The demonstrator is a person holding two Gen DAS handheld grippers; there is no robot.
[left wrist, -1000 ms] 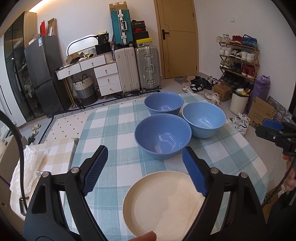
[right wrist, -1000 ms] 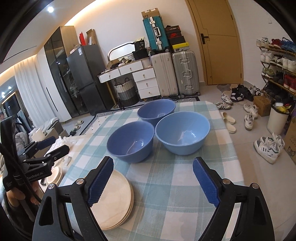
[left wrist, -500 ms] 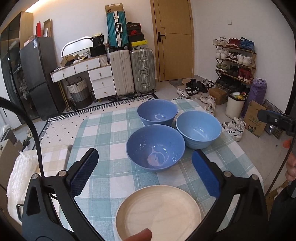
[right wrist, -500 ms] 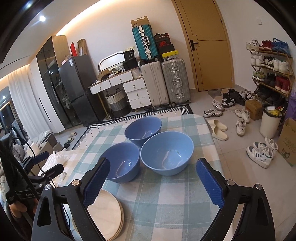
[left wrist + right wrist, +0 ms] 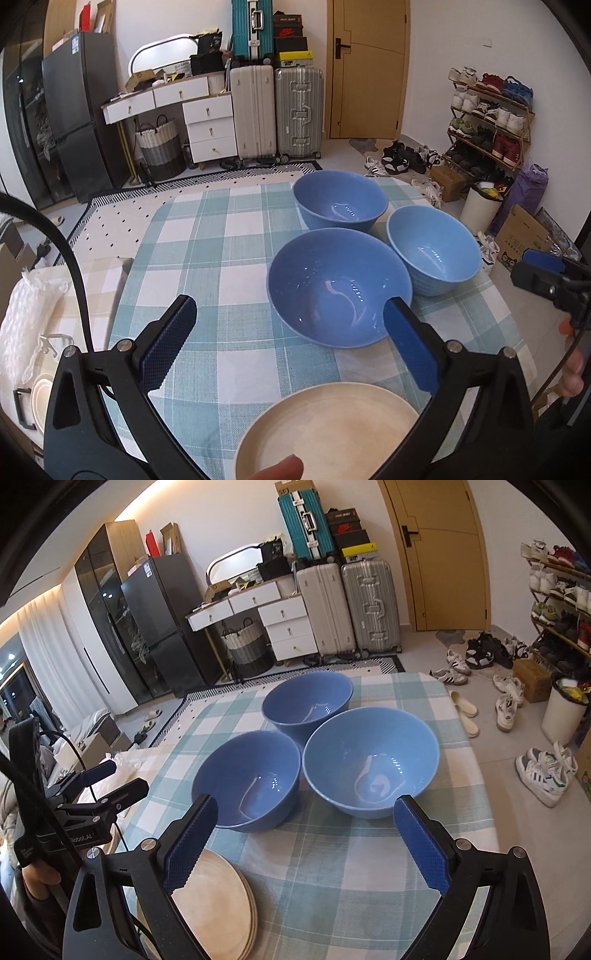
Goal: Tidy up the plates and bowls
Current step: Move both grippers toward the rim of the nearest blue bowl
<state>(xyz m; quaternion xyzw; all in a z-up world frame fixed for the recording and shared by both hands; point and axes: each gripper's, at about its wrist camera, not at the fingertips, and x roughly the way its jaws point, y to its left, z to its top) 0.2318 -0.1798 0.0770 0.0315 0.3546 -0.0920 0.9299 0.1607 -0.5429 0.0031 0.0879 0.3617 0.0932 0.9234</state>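
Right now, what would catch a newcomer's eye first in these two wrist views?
Three blue bowls clustered together on the green-checked tablecloth, all upright and empty. Nearer the cameras, a stack of cream plates lies at the table's near edge. Both the left gripper and the right gripper hang open above the table, holding nothing.

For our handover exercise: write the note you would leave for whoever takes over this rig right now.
Left gripper: open, empty, jaws just opened.
Right gripper: open, empty, jaws just opened.
Three blue bowls sit separately on the checked tablecloth: near-left bowl, near-right bowl, far bowl.
Done: beige plates stacked at the near edge.
Left: nest the bowls.
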